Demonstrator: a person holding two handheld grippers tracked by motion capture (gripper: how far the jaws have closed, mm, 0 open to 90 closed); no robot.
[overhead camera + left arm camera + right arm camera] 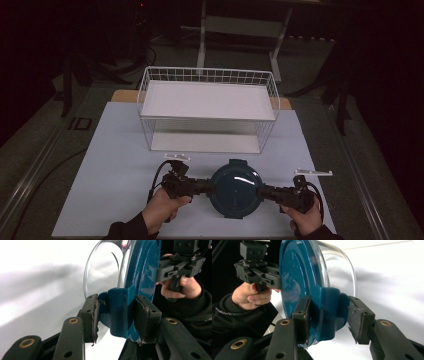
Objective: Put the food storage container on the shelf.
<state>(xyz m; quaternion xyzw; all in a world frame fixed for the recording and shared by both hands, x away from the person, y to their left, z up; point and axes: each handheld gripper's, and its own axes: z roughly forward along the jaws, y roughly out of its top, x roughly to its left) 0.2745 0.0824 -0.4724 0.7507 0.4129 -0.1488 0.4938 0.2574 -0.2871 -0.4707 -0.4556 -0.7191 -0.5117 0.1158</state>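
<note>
High view: one glass container with a teal lid [235, 192], one white wire basket [209, 75]; no readable writing. The left gripper [202, 186] and right gripper [264, 191] each clamp a lid latch between their fingers [90, 315].

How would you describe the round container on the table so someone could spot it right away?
Start from the white wire basket at the back of the pale table. In front of it, near the table's front edge, sits a clear glass bowl with a dark teal lid. It is the only round thing, with the left gripper and right gripper at its side latches.
</note>
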